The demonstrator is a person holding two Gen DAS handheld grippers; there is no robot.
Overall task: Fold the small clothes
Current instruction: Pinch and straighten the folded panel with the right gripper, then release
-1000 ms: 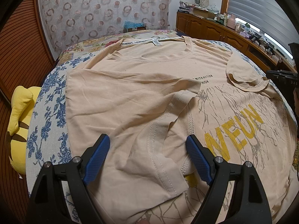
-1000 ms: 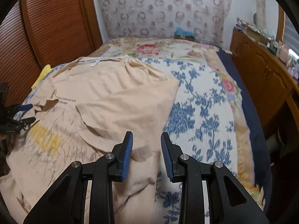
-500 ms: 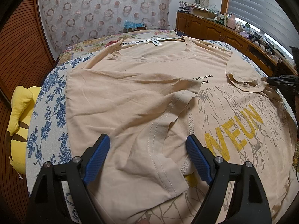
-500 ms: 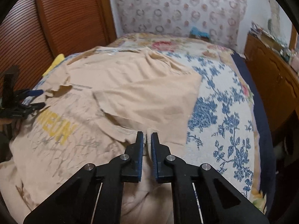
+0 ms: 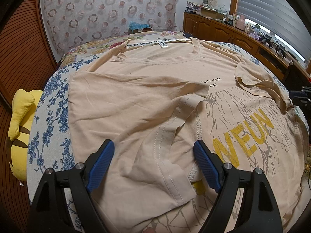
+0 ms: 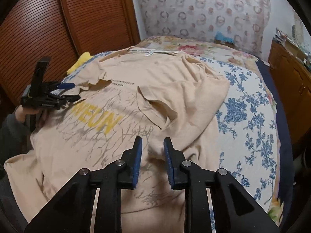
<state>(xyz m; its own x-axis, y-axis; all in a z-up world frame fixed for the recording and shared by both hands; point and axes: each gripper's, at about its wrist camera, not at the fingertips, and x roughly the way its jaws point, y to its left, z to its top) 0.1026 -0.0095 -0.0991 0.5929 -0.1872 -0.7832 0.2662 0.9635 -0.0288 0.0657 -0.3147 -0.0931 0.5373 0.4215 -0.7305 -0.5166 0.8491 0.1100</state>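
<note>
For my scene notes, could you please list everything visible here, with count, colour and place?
T-shirt: one, beige with yellow lettering, spread on the bed, both sleeves folded inward.
Bedspread: one, white with blue flowers, under the shirt.
Plush toy: one, yellow, at the bed's edge by the brown louvred doors.
Cabinets: one row, brown wood, cluttered top, under the window blinds.
Curtain: one, pale with ring pattern, behind the bed.
Left gripper: black with blue pads, wide open over the folded sleeve.
Right gripper: black with blue pads, jaws just reopening, gripping nothing.
</note>
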